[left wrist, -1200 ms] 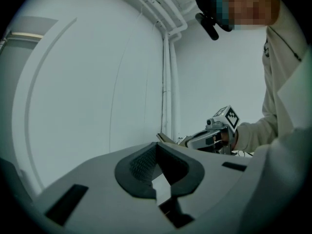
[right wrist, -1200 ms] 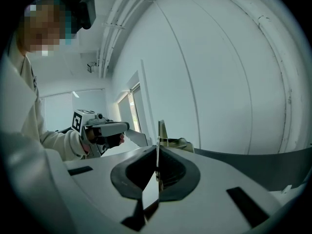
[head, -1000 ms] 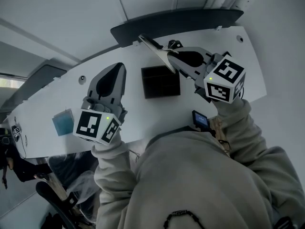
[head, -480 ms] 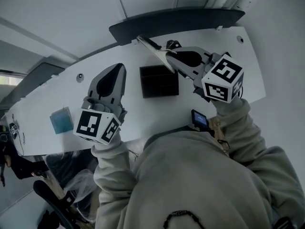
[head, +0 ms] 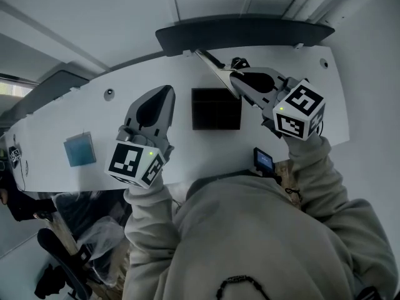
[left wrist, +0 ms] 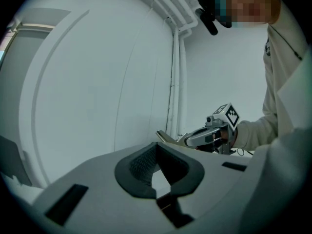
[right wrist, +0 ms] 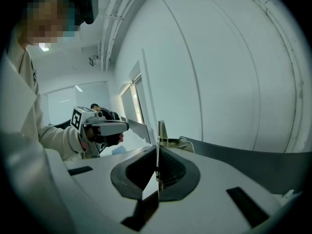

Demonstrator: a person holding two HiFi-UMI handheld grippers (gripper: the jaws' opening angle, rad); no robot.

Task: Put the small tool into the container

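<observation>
A black square container [head: 216, 109] with inner compartments sits on the white table [head: 94, 127]. My right gripper [head: 236, 83] hovers just beyond its far right corner, shut on a thin flat metal tool [head: 211, 66] that sticks out toward the far left. The right gripper view shows the tool [right wrist: 160, 129] edge-on, rising from the closed pads. The same tool [left wrist: 165, 136] appears small in the left gripper view. My left gripper [head: 165, 95] hangs left of the container, shut with nothing in it.
A pale blue square pad [head: 79, 150] lies at the table's left end. A dark curved panel [head: 244, 29] runs along the far edge. A small device with a blue screen [head: 263, 160] hangs at the person's chest. White walls rise behind the table.
The whole view has drifted a little to the right and down. Both grippers keep their places beside the container, and the tool stays held.
</observation>
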